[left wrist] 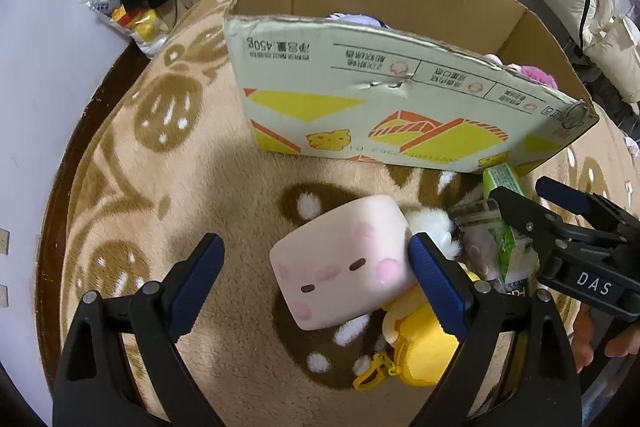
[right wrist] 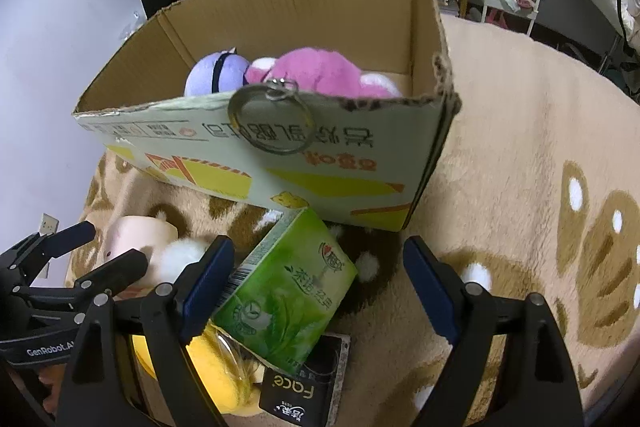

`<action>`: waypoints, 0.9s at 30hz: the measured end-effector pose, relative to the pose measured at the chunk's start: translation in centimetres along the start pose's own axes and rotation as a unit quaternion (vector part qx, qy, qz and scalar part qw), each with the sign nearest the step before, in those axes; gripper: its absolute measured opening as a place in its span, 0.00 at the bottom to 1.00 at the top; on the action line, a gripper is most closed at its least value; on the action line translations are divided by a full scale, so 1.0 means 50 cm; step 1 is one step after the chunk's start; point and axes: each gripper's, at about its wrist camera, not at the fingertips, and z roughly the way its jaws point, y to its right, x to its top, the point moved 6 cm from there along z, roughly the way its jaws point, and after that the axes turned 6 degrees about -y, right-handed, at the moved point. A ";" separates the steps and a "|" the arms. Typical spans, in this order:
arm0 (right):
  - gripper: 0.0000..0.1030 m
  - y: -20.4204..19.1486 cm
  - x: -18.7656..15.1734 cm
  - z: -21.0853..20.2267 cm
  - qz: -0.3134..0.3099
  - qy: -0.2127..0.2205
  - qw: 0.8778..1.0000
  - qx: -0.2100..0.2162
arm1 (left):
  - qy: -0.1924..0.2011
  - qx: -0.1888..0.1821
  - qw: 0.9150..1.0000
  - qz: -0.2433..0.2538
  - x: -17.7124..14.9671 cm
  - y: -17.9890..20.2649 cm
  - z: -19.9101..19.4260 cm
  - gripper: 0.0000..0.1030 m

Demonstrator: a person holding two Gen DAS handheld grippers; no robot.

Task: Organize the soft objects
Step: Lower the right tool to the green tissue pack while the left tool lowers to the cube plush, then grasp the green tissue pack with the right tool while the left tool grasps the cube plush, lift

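Left wrist view: the left claw [left wrist: 316, 281] is seen spread wide, its blue-padded fingers [left wrist: 196, 283] set either side of a pale pink cube plush [left wrist: 340, 263] with a small face, which lies on the tan patterned blanket [left wrist: 160, 187]; the right-hand pad is at or just beside the cube's edge, the other pad well apart from it, and nothing is pinched. A yellow plush [left wrist: 424, 343] with a yellow clip is recorded just beside the cube, and a white fluffy toy [left wrist: 432, 227] behind it. A cardboard box [left wrist: 400, 115] stands on the blanket beyond the pile. Right wrist view: the right claw [right wrist: 320, 283] is likewise spread, holding nothing, with a green tissue pack [right wrist: 288, 287] lying tilted between its fingers, nearer the left-hand pad. A black packet [right wrist: 304, 387] is noted under the green pack's near end. Inside the box a pink plush [right wrist: 320, 71] and a lavender plush [right wrist: 218, 73] are held, and a metal key ring [right wrist: 272, 119] hangs over the front wall. The two claws are near each other over the pile.
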 end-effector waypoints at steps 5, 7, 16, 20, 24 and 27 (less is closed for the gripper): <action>0.88 0.005 -0.007 0.012 0.014 -0.020 1.000 0.019 | -0.014 -0.010 1.000 -0.009 -0.004 0.000 0.017 0.89; 0.88 0.005 -0.011 0.019 0.020 -0.028 0.999 0.028 | -0.021 -0.014 1.000 -0.016 -0.006 -0.002 0.024 0.89; 0.56 0.007 -0.025 0.040 0.048 -0.063 0.994 0.073 | -0.055 -0.048 0.996 -0.043 -0.008 -0.014 0.059 0.78; 0.55 0.011 -0.026 0.040 0.046 -0.062 0.995 0.069 | -0.049 -0.051 0.997 -0.034 -0.007 -0.002 0.056 0.66; 0.55 0.010 -0.025 0.036 0.039 -0.058 0.996 0.058 | -0.042 -0.047 0.998 -0.025 -0.006 0.004 0.048 0.55; 0.55 -0.001 -0.026 0.030 0.027 -0.048 0.998 0.040 | -0.039 -0.051 0.998 -0.022 -0.010 0.003 0.040 0.52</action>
